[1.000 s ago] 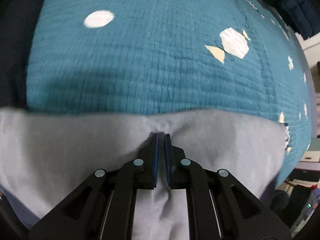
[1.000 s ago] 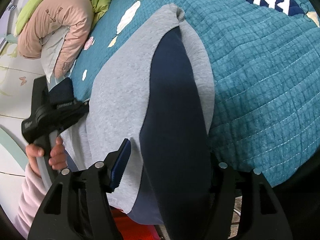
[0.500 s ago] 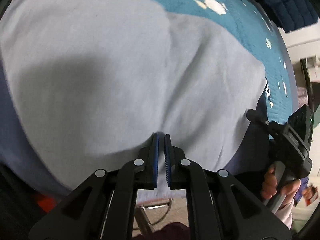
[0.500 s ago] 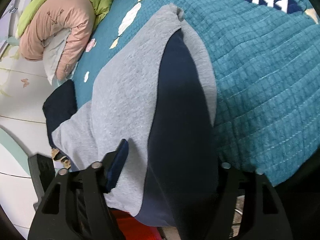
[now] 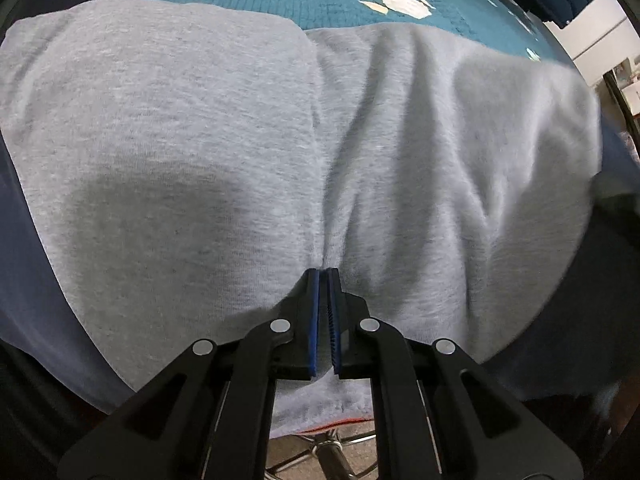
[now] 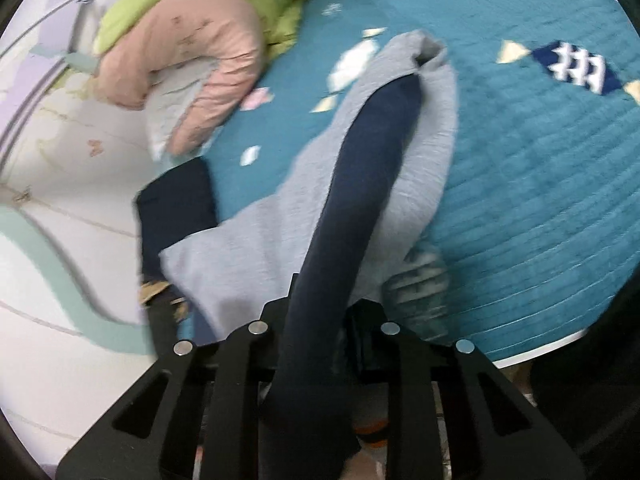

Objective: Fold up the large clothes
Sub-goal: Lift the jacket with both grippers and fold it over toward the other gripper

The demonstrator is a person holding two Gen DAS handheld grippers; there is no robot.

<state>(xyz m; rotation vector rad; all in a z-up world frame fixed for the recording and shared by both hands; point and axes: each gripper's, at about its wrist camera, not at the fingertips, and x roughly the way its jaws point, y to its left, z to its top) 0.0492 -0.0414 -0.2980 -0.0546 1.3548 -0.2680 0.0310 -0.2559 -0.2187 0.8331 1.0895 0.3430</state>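
Grey soft sweatshirt (image 5: 224,152) fills the frame's middle, pinched by the left gripper (image 5: 324,276). Lower middle, the right gripper (image 6: 320,308) is closing around its dark navy sleeve (image 6: 360,184).

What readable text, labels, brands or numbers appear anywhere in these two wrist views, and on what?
None: no word, label, brand or number can be read in either view.
The grey garment is plain, with no print or tag showing.
The teal quilt carries only shapes, such as a navy-and-white patterned patch, not letters.
The pink cushion has small faint marks, too blurred to tell whether they are writing.
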